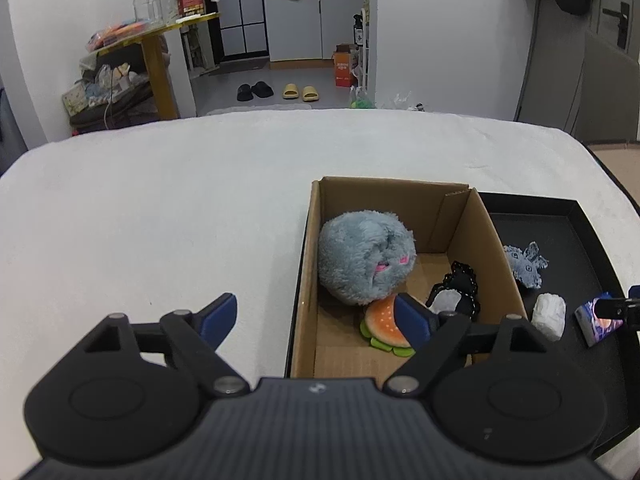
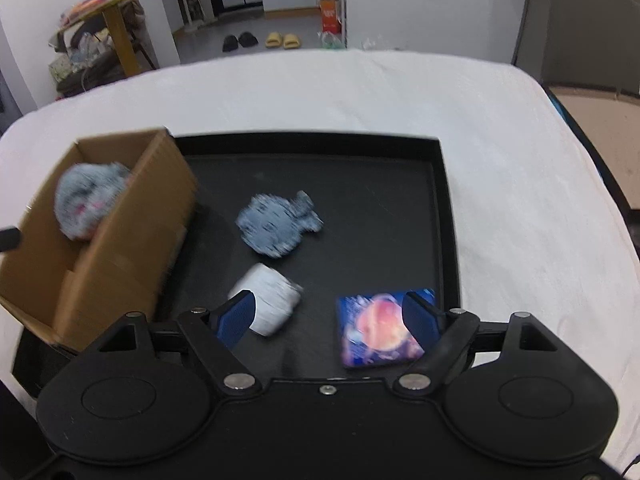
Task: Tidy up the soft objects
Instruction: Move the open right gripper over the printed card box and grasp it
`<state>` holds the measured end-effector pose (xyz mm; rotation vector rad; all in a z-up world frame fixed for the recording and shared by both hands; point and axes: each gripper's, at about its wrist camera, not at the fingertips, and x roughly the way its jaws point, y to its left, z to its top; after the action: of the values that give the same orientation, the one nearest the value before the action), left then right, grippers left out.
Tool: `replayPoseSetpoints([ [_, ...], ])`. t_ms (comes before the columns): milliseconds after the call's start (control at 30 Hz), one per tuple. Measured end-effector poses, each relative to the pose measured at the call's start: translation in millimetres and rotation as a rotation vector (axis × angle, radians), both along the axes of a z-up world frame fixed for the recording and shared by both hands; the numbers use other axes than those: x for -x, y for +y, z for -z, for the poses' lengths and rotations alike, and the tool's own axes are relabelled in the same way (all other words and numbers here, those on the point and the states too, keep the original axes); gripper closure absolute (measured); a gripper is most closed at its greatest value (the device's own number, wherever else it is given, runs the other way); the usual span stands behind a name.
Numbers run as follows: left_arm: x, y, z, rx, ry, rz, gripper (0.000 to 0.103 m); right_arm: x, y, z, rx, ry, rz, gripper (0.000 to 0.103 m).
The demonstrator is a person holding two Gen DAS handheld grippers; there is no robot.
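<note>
A cardboard box (image 1: 308, 280) stands in the left of a black tray (image 1: 592, 240). It holds a grey fluffy ball (image 1: 364, 260), a plush burger (image 1: 384, 324) and a black-and-white soft piece (image 1: 456, 292). My left gripper (image 1: 320, 316) is open and empty over the box's near left edge. On the tray (image 2: 440, 200) lie a blue-grey plush (image 2: 276, 220), a white roll (image 2: 272, 296) and a colourful square pad (image 2: 376, 328). My right gripper (image 2: 332, 316) is open and empty, low above the tray between roll and pad. The box (image 2: 120, 240) is to its left.
The tray rests on a white blanket-covered surface (image 1: 160, 200). Beyond its far edge are a yellow side table (image 1: 156, 52) with clutter, slippers (image 1: 298, 92) on the floor and a kitchen doorway.
</note>
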<state>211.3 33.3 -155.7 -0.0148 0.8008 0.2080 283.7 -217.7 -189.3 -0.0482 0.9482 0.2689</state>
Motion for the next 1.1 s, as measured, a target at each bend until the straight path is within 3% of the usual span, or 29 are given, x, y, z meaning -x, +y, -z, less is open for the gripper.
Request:
replayPoseSetpoints([
  [333, -6, -15, 4, -0.072, 0.029, 0.032, 0.018, -13, -21, 31, 0.018, 0.057, 0.021, 0.031],
  [767, -13, -29, 8, -0.136, 0.064, 0.034, 0.018, -25, -22, 59, 0.117, 0.074, 0.007, 0.03],
  [900, -15, -31, 9, -0.148, 0.073, 0.038, 0.018, -21, -18, 59, 0.131, 0.067, -0.015, 0.033],
  [1100, -14, -31, 6, -0.14, 0.071, 0.032, 0.018, -17, -28, 48, 0.071, 0.056, 0.01, 0.033],
])
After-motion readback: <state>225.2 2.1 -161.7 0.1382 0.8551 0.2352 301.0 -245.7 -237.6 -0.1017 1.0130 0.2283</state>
